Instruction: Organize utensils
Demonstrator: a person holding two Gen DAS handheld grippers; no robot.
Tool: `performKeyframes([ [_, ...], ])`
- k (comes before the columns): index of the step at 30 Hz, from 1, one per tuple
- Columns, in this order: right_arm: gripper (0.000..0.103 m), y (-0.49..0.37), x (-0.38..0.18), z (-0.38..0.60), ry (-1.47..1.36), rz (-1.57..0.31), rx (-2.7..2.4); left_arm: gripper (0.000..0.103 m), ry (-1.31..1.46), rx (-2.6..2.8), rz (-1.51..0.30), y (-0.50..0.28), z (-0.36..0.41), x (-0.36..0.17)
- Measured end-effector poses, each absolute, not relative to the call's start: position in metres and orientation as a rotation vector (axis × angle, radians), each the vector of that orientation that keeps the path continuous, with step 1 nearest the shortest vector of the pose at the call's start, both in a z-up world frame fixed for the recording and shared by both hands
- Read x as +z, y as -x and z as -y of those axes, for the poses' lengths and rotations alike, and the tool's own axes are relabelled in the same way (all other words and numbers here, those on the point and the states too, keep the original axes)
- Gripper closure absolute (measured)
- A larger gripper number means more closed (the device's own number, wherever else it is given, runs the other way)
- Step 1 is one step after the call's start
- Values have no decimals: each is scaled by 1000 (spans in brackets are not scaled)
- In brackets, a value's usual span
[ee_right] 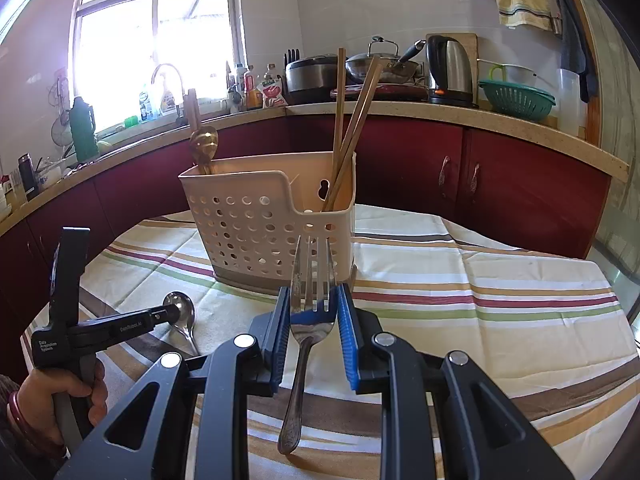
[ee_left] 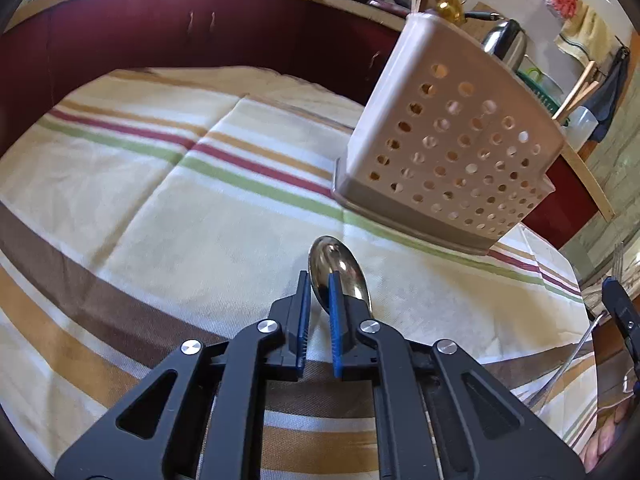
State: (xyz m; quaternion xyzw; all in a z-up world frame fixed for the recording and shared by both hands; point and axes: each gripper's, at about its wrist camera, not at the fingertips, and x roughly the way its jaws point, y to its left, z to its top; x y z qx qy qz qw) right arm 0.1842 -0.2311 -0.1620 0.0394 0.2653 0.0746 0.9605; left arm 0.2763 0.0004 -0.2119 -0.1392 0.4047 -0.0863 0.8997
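- On the striped table cloth (ee_left: 160,208), the left gripper (ee_left: 318,300) pinches a spoon (ee_left: 340,268) by its bowl.
- Right gripper (ee_right: 314,312) holds a fork (ee_right: 308,320) near the perforated caddy (ee_right: 256,224).

Bright daylight from window (ee_right: 156,48), overexposed with glare. Soft shadows on tablecloth (ee_left: 160,184). Strong fisheye bending and dark vignette at edges; focus mostly sharp.

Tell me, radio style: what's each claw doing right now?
Left gripper shut on spoon, low on the cloth. Right gripper holding fork, tines toward caddy. Path to caddy clear.
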Motion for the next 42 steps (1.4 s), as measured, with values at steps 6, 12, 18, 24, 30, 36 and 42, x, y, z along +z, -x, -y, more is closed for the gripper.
performKeyframes([
  [6,79,-180,-160,230,-71,-522,140,99,266,-208,-737,-261,2,-186],
  [12,80,-175,-155,230,-72,-504,133,100,213,-218,-652,-242,10,-161],
  [18,80,-168,-148,229,-70,-481,131,100,208,-217,-590,-231,8,-145],
  [24,80,-164,-135,226,-65,-438,137,100,200,-236,-514,-223,9,-121],
  [30,80,-170,-111,228,-91,-375,161,100,185,-258,-433,-225,13,-93],
  [36,80,-185,-82,225,-76,-275,178,100,165,-271,-339,-240,20,-63],
  [42,80,-209,-55,221,-71,-173,199,100,123,-267,-229,-262,32,-35],
])
